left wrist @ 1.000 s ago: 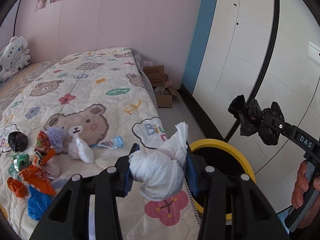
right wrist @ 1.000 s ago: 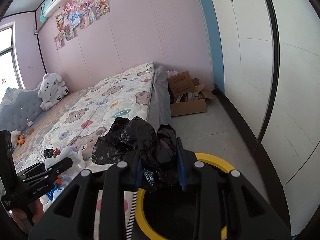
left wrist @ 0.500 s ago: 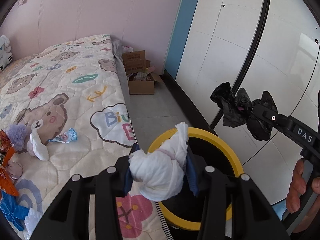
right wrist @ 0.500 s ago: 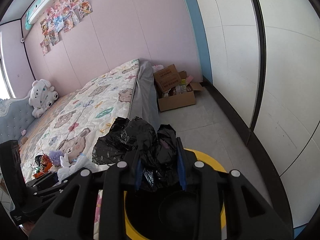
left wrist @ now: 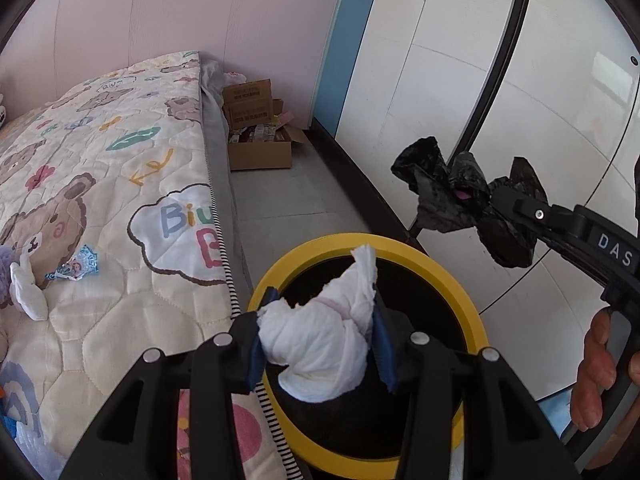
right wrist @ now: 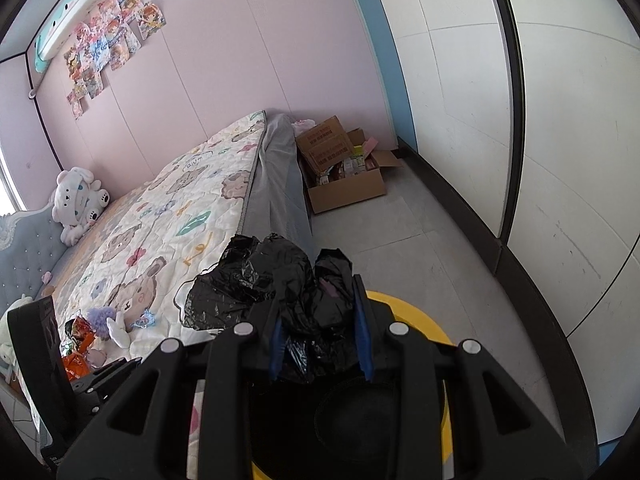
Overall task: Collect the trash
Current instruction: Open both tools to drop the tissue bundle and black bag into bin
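My left gripper (left wrist: 318,340) is shut on a crumpled white tissue wad (left wrist: 320,340), held above the mouth of a yellow-rimmed bin (left wrist: 448,272) with a black liner. My right gripper (right wrist: 320,336) is shut on a crumpled black plastic bag (right wrist: 260,280), also over the bin's yellow rim (right wrist: 412,314). In the left wrist view the right gripper (left wrist: 492,204) and its black bag (left wrist: 444,196) hang to the right, above and beyond the bin. More litter lies on the bed: a blue wrapper (left wrist: 76,268), a white wad (left wrist: 26,292) and orange wrappers (right wrist: 78,344).
The bed with a bear-print quilt (left wrist: 120,184) borders the bin on the left. An open cardboard box (left wrist: 258,140) stands on the grey floor by the pink wall. White wardrobe doors (left wrist: 480,80) run along the right. A person's hand (left wrist: 600,372) grips the right tool's handle.
Both grippers have moved off the bed edge toward the bin and sunk lower; the bin's mouth now lies under the white wad. Both grips are unchanged.
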Tool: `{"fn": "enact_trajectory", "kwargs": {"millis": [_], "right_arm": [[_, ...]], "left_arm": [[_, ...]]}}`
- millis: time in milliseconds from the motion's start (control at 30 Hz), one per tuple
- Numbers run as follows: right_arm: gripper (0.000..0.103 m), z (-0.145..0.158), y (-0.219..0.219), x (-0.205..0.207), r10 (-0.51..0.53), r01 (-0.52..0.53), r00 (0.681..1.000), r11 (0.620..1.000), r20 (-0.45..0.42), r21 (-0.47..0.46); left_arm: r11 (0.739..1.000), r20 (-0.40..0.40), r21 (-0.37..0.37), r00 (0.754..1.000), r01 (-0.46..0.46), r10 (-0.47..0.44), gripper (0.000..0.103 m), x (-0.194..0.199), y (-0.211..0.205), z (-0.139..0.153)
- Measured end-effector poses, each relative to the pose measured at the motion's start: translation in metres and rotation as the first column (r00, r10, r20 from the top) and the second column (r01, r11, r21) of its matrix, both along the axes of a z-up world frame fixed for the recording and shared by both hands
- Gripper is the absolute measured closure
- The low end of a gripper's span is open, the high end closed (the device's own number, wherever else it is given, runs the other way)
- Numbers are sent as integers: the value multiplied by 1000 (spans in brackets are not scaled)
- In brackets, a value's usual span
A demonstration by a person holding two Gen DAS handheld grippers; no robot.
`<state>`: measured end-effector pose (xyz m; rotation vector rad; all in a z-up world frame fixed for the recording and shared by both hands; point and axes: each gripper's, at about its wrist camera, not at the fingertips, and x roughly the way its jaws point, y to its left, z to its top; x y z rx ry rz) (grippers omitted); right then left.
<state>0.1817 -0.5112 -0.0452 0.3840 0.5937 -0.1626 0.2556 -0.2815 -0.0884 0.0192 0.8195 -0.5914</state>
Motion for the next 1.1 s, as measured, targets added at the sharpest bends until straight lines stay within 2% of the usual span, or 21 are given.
{"fn": "enact_trajectory", "kwargs": {"millis": [367,533,667,833,1100], "right_arm": [[65,-1,-7,-3,-24,23,1000,999,15,27],[57,-3,-12,-4,-47,47,999,998,9,36],[51,-5,-17,-7,-59,59,998,997,9,44],[51,-5,-20,-10,-73,72,997,996,9,54],[50,7,-11,-16,-52,50,998,998,31,44]], "left_arm": [[1000,9,-21,1000,5,-5,55,0,-4,-3],[1000,9,-22,1000,-2,3,47,0,-3,-2],[1000,12,-27,1000,-15,15,35,-1,0,0],[999,21,-31,1000,-22,23,31,-3,4,6],[997,47,-42,997,-67,69,31,-6,23,22]]}}
